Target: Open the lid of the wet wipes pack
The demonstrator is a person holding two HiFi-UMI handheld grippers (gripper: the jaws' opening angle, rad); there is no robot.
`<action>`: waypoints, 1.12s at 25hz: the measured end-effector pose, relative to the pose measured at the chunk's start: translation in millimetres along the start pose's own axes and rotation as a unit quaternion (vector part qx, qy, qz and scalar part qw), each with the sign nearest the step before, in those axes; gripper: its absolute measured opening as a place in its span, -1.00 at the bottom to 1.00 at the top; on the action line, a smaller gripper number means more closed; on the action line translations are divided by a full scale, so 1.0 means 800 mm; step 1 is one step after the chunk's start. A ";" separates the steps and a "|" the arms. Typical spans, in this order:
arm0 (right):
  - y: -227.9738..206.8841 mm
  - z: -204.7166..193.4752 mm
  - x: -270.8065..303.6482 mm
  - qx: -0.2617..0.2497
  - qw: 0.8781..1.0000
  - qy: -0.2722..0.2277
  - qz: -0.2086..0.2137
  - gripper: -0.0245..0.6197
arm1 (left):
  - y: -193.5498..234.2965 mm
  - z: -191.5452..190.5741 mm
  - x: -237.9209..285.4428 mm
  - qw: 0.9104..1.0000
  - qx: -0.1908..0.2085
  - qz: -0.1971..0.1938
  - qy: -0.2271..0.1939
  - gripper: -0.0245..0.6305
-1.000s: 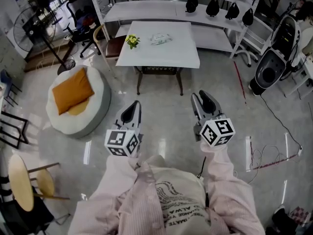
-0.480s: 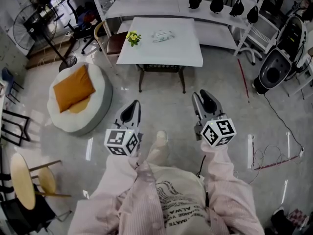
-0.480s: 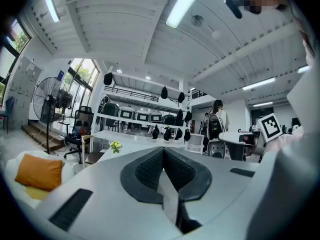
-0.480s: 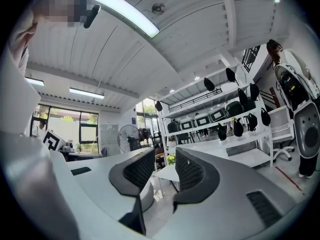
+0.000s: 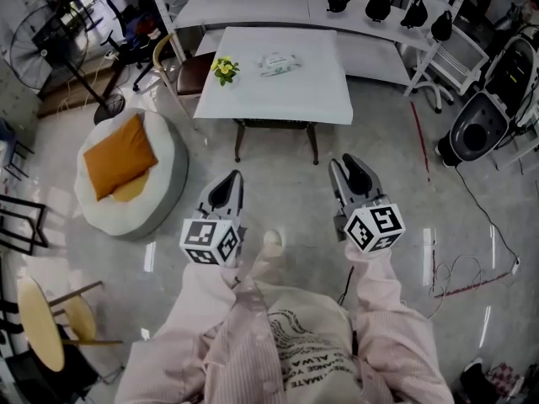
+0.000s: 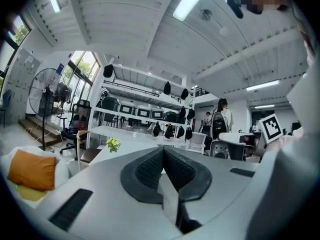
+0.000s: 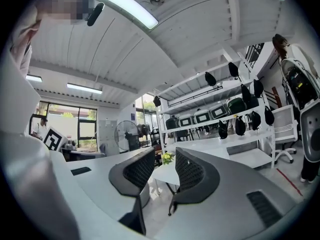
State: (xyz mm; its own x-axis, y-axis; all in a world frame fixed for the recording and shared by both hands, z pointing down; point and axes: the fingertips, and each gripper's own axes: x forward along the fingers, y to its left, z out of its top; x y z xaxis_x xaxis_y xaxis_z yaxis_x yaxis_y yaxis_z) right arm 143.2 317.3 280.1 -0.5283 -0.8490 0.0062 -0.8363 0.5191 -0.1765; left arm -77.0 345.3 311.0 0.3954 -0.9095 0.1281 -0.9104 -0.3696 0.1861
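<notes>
The wet wipes pack (image 5: 277,61) lies flat on the white table (image 5: 286,95) far ahead, beside a small yellow-flowered plant (image 5: 225,70). Both grippers hang in the air over the floor, well short of the table. My left gripper (image 5: 226,185) has its jaws together with nothing between them; its own view shows the black pads (image 6: 150,169) meeting. My right gripper (image 5: 353,169) is open and empty, and the plant (image 7: 166,157) and table corner (image 7: 162,176) show through the gap of the right gripper (image 7: 164,170). The pack's lid is too small to make out.
A white beanbag with an orange cushion (image 5: 126,162) sits left of the path. A brown chair (image 5: 189,67) stands at the table's left end. White shelving with dark items (image 5: 379,11) runs behind the table. Cables (image 5: 459,272) trail on the floor at right; a round stool (image 5: 38,322) stands at lower left.
The table, beanbag and shelving have drifted nearer and lower in the head view as the person walks forward. A shoe has appeared between the grippers. Both grippers keep their pose.
</notes>
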 end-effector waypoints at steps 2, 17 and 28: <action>-0.012 -0.002 0.023 0.003 1.000 0.003 -0.004 -0.61 | 0.012 0.003 0.025 1.000 0.000 -0.004 0.005 -0.93; -0.101 -0.003 0.175 0.020 0.999 0.018 -0.036 -0.61 | 0.093 0.025 0.193 0.999 -0.008 -0.025 0.030 -0.93; -0.129 -0.017 0.234 0.025 0.999 0.023 -0.038 -0.61 | 0.123 0.015 0.251 0.998 -0.016 -0.037 0.044 -0.93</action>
State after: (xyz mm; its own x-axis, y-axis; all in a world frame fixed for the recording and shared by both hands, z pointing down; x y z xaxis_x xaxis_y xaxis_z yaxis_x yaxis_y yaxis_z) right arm 128.6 106.1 312.9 -0.4707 -0.8797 0.0673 -0.8665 0.4465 -0.2234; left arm -88.7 124.3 342.9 0.4723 -0.8592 0.1968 -0.8743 -0.4283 0.2284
